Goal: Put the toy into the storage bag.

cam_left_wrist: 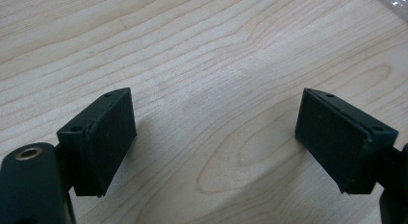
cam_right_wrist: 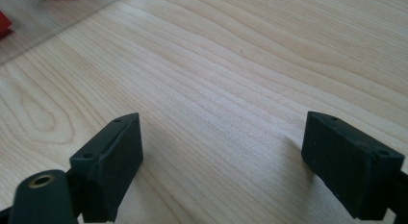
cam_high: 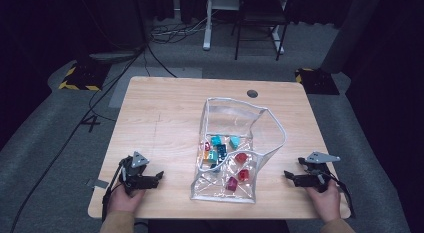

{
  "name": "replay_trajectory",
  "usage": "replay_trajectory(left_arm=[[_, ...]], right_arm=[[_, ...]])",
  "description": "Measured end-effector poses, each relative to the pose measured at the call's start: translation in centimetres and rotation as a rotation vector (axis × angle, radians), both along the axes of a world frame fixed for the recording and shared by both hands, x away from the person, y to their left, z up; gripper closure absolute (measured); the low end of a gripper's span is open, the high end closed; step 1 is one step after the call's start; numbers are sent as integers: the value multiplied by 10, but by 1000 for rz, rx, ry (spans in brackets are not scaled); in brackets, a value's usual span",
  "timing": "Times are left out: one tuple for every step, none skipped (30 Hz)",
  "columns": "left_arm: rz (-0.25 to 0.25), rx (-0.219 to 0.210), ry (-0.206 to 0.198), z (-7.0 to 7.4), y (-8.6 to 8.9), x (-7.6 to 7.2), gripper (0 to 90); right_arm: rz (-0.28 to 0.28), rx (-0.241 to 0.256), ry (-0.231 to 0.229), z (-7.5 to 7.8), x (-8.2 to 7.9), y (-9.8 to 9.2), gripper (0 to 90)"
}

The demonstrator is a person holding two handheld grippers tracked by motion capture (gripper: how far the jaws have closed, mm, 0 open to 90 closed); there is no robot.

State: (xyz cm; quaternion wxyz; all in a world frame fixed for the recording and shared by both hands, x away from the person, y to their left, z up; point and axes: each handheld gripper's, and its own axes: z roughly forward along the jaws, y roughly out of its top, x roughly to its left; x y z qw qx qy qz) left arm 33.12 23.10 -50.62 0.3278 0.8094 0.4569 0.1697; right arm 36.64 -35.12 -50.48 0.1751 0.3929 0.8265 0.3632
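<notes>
The left gripper (cam_high: 159, 175) rests near the table's (cam_high: 165, 108) front-left corner, jaws spread wide over bare wood. Mid-table toward the front edge lies the clear zip bag (cam_high: 235, 148) of small coloured blocks (cam_high: 243, 175). The right gripper (cam_high: 287, 175) sits near the front-right corner, likewise released. Best approach, I'd judge — close in from both sides, pinching the bag's white rim rather than the slack film
</notes>
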Motion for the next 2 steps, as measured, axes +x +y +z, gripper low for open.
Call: replay_trajectory(left_arm=[[3, -2, 0, 0, 0, 0, 144], [1, -1, 0, 0, 0, 0, 145]], right_arm=[[1, -1, 0, 0, 0, 0, 134], [5, -2, 3, 0, 0, 0, 125]])
